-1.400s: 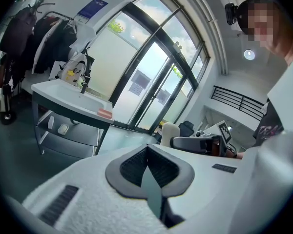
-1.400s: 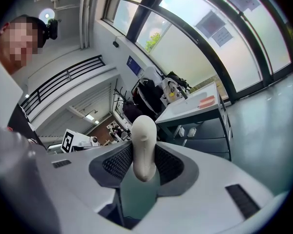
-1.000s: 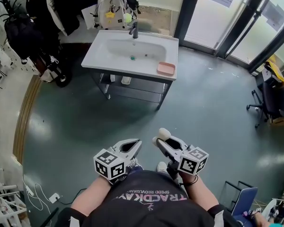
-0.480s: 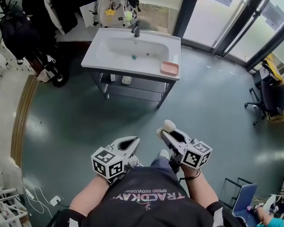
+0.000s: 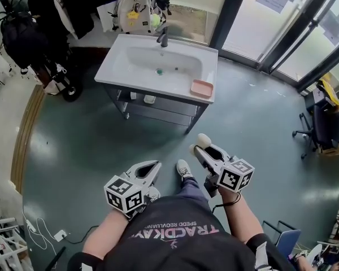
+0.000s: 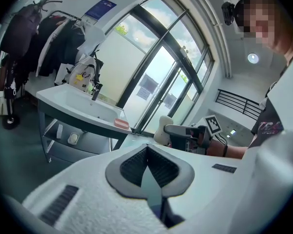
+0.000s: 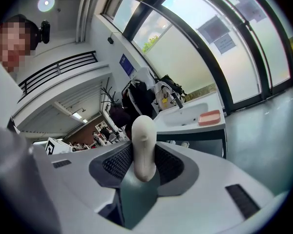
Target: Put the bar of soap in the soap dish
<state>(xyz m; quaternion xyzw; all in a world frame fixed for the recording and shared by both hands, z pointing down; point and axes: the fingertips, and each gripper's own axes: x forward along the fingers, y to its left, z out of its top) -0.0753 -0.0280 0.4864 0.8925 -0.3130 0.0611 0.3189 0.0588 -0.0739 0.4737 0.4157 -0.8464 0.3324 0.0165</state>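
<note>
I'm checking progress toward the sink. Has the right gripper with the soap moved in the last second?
Yes. In the head view the right gripper, shut on the soap, has come forward, nearer the soap dish on the sink.

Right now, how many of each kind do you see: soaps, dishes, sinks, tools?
Soap: 1
Dish: 1
Sink: 1
Tools: 2, left tool empty, right tool holding the soap
Total: 5
</note>
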